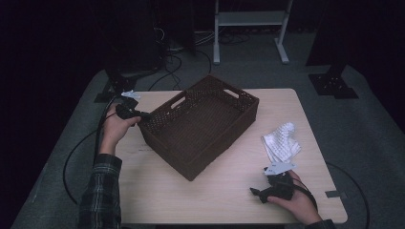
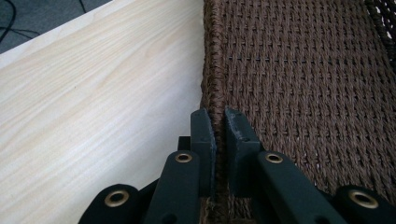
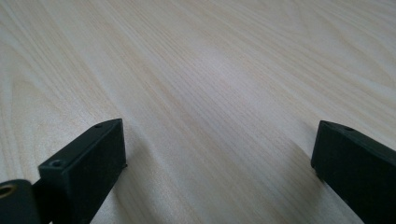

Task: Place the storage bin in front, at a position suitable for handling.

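A: Item one: woven basket (image 1: pixel 200 126), brown, rectangular, cut-out handles at both ends. Location: middle of the table (image 1: pixel 219 200), set at an angle, near corner toward the person. Contents: none visible from the high view.

B: Noted. Left gripper (image 2: pixel 219 126)?

A: At the basket's left rim, in the left hand (image 1: pixel 117 128). Fingers (image 2: pixel 204 135) closed on the braided rim (image 2: pixel 212 70), one finger outside the wall, one inside, rim pinched between. Grip low on the pads, right at the edge.

B: Right gripper (image 3: pixel 219 154)?

A: Near the front right of the table, in the right hand (image 1: pixel 293 195), well apart from the basket. Fingers (image 3: pixel 88 163) spread wide, nothing between, bare wood beneath.

B: Other stock?

A: White cloth (image 1: pixel 282 142), knobbly or waffle-textured, crumpled, lying on the table right of the basket, just beyond the right gripper. Apart from the basket, not touching.

B: Step in hand, as judged?

A: Steadying or shifting the basket by the rim. Probably preparation for the cloth.

B: Handling notes?

A: Keep the pinch square across the rim; woven wall likely to flex, so pull low and slow rather than lift by one edge. Slide along the table, no tilt. For the cloth: approach from above with fingers wide, take a raised fold, not a flat edge. Clear the near wall before lowering. Risk: rim slipping out of a one-corner hold; cloth snagging on the weave.
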